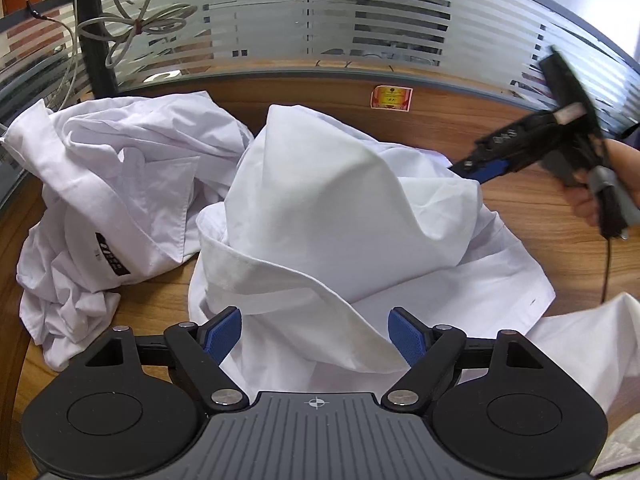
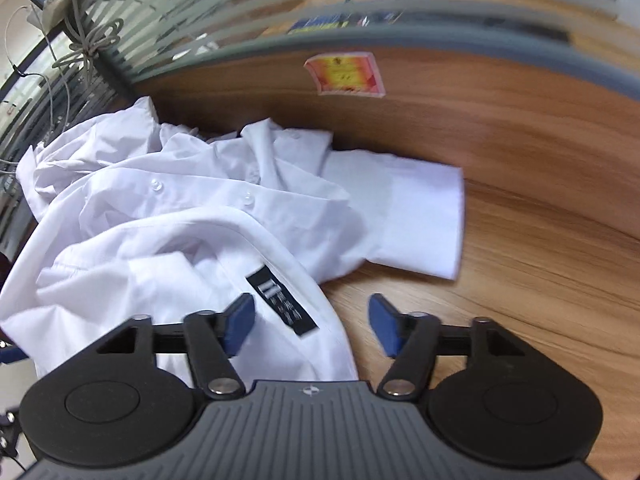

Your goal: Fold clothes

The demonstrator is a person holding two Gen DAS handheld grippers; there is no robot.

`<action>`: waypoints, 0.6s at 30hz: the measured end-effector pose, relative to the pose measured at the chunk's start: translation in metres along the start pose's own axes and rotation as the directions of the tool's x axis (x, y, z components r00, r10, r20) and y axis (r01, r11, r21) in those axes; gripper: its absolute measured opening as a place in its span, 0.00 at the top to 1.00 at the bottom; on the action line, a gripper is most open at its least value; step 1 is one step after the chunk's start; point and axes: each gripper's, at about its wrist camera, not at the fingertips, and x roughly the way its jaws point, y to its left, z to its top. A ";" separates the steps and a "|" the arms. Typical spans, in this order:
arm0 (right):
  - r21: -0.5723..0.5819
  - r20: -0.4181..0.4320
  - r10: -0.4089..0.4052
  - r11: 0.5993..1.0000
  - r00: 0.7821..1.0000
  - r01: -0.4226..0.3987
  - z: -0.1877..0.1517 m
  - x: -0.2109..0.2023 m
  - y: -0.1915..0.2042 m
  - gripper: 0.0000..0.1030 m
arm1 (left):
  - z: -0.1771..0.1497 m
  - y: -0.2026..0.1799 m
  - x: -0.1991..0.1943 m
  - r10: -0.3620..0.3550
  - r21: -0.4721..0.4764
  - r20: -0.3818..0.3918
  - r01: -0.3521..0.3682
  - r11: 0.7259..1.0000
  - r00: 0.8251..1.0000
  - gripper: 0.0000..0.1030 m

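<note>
A rumpled white shirt (image 1: 340, 208) lies heaped in the middle of the wooden table (image 1: 540, 240). My left gripper (image 1: 316, 334) is open, and the shirt's folded collar edge runs between its blue pads (image 1: 224, 336) without being pinched. A second crumpled white shirt (image 1: 112, 184) with a black label lies at the left. My right gripper (image 1: 476, 168), blurred and held in a hand (image 1: 592, 196), hovers at the heap's far right edge. In the right wrist view it (image 2: 312, 328) stands open over a white shirt (image 2: 180, 216), with the black neck label (image 2: 280, 304) between its pads.
A frosted glass partition (image 1: 320, 28) walls off the back of the table, with a red-and-yellow sticker (image 1: 392, 98) on its wooden base. Bundled grey cables (image 1: 132, 24) hang at the back left. More white cloth (image 1: 580, 344) lies at the near right. A short sleeve (image 2: 420, 220) spreads rightwards.
</note>
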 end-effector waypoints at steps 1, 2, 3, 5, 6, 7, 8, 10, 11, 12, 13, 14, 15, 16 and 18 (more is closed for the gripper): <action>0.010 -0.019 0.023 1.000 1.000 -0.023 0.004 0.007 -0.003 0.29 | 0.000 -0.001 0.001 -0.003 -0.001 0.001 0.003 1.000 1.000 0.18; 0.022 -0.038 0.050 0.999 0.998 -0.050 0.008 0.015 -0.007 0.29 | 0.001 -0.001 0.001 -0.005 -0.004 0.001 0.005 1.000 1.000 0.18; 0.035 -0.055 0.080 0.996 0.995 -0.078 0.010 0.022 -0.009 0.29 | 0.001 -0.002 0.003 -0.003 -0.009 -0.001 0.003 1.000 1.000 0.17; 0.064 -0.086 0.137 0.989 0.987 -0.131 0.015 0.035 -0.016 0.27 | 0.002 -0.002 0.005 -0.001 -0.023 -0.008 0.001 1.000 1.000 0.17; 0.079 -0.097 0.159 0.985 0.983 -0.151 0.016 0.041 -0.019 0.27 | 0.002 -0.002 0.006 0.003 -0.030 -0.010 -0.003 1.000 1.000 0.17; 0.093 -0.105 0.179 0.981 0.978 -0.170 0.017 0.046 -0.021 0.26 | 0.003 -0.001 0.007 0.007 -0.037 -0.012 -0.007 0.999 1.000 0.17; 0.105 -0.112 0.200 0.976 0.973 -0.188 0.018 0.051 -0.023 0.26 | 0.003 -0.001 0.008 0.011 -0.045 -0.015 -0.012 0.999 1.000 0.17; 0.134 -0.120 0.240 0.965 0.963 -0.224 0.017 0.060 -0.026 0.26 | 0.002 0.000 0.008 0.018 -0.064 -0.020 -0.019 0.998 1.000 0.17; 0.154 -0.124 0.260 0.958 0.958 -0.240 0.016 0.064 -0.029 0.27 | 0.002 0.001 0.008 0.020 -0.074 -0.023 -0.021 0.997 1.000 0.17; 0.175 -0.127 0.278 0.951 0.952 -0.255 0.015 0.068 -0.031 0.28 | 0.001 0.002 0.008 0.021 -0.083 -0.027 -0.023 0.996 0.999 0.17; 0.196 -0.131 0.293 0.944 0.947 -0.265 0.013 0.070 -0.032 0.29 | 0.001 0.003 0.008 0.023 -0.092 -0.031 -0.025 0.995 0.999 0.17; 0.213 -0.137 0.302 0.939 0.944 -0.269 0.011 0.072 -0.033 0.32 | 0.000 0.003 0.008 0.026 -0.096 -0.034 -0.029 0.995 0.999 0.17; 0.213 -0.137 0.307 0.938 0.942 -0.275 0.009 0.071 -0.031 0.33 | 0.000 0.003 0.008 0.031 -0.098 -0.037 -0.034 0.995 0.999 0.17; 0.201 -0.133 0.313 0.938 0.941 -0.283 0.006 0.068 -0.029 0.40 | 0.000 0.002 0.008 0.036 -0.099 -0.040 -0.040 0.994 0.999 0.17; 0.177 -0.124 0.318 0.939 0.940 -0.294 0.001 0.060 -0.023 0.68 | 0.001 0.002 0.008 0.043 -0.098 -0.041 -0.046 0.994 0.998 0.17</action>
